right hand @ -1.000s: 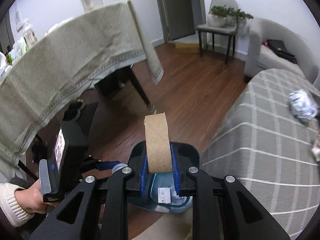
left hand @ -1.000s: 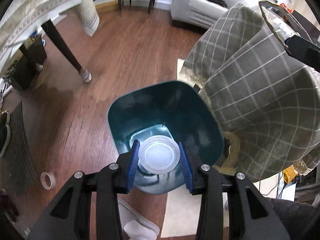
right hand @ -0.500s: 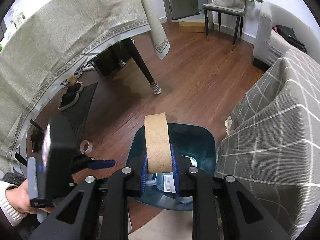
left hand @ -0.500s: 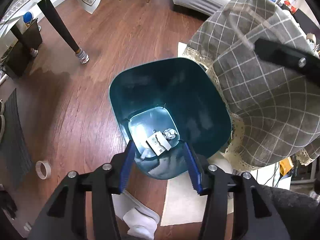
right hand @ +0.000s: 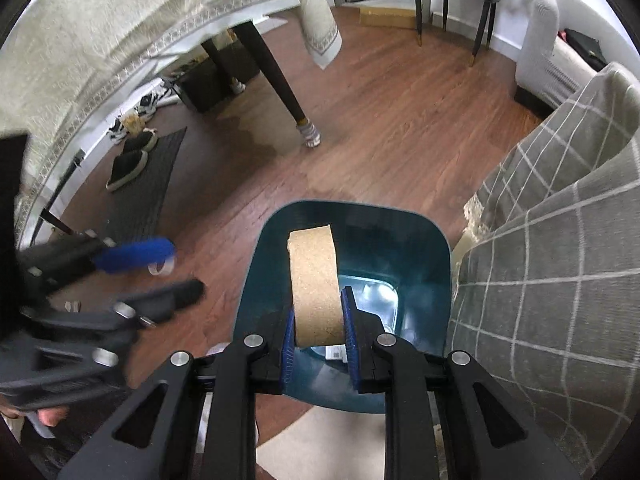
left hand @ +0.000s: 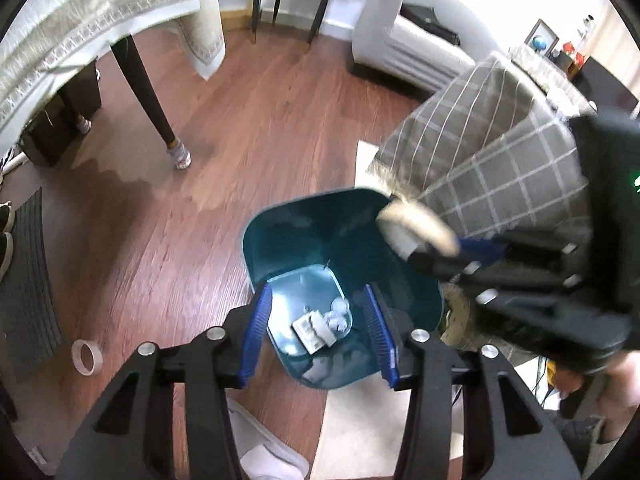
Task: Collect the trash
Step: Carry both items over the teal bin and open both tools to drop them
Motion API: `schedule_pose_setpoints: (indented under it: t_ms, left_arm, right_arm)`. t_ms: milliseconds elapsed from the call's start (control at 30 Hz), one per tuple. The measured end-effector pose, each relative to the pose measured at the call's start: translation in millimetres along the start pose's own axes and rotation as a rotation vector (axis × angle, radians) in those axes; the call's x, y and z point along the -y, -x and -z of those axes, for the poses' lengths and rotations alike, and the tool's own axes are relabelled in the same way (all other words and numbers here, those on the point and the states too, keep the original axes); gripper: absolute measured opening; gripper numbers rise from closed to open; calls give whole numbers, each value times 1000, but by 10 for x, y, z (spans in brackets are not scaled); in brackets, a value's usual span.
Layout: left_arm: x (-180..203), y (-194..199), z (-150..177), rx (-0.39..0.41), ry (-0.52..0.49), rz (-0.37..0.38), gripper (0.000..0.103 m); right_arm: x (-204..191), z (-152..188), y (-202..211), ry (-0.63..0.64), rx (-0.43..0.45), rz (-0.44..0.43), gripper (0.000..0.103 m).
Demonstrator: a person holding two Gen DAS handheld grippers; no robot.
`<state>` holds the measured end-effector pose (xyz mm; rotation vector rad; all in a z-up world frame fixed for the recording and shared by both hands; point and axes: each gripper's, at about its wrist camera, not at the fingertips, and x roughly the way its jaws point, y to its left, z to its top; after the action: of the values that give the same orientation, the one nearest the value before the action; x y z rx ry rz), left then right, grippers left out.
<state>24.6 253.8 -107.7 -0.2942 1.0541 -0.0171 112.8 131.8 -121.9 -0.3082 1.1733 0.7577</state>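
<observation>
A teal bin [left hand: 280, 232] stands on the wood floor beside the checked cover. At its bottom lie a white labelled packet [left hand: 312, 330] and crumpled bits [left hand: 338, 312]. My left gripper [left hand: 318, 336] hangs above the bin's near side. Its jaws are closing with nothing between them. In the right wrist view the left gripper [right hand: 180, 272] is a blur left of the bin [right hand: 256, 280]. My right gripper [right hand: 318, 344] is shut on a brown cardboard roll [right hand: 316, 292], upright over the bin's mouth. From the left wrist, that roll [left hand: 416, 228] sits above the bin's far right rim.
A tape ring [left hand: 86, 357] lies on the floor to the left. A cloth-draped table [left hand: 80, 20] with a dark leg [left hand: 148, 96] stands behind. The grey checked cover [left hand: 500, 152] crowds the bin's right side. A mat with slippers [right hand: 140, 184] lies far left.
The clear lid that my left gripper held over the bin is gone from its jaws, which opened, and the gripper has pulled back. The right gripper came down over the bin with the roll.
</observation>
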Motion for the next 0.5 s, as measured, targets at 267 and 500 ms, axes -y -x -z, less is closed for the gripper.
schedule_pose_setpoints:
  t_ms: [267,500]
  left_arm:
    - [52,210,-137,69,6,12,35]
    - [97,382,-248,122,7,16,35]
  right_arm:
    - [3,110,-269,6,-93,14,21]
    - [90,246,-398,7,-168,51,43]
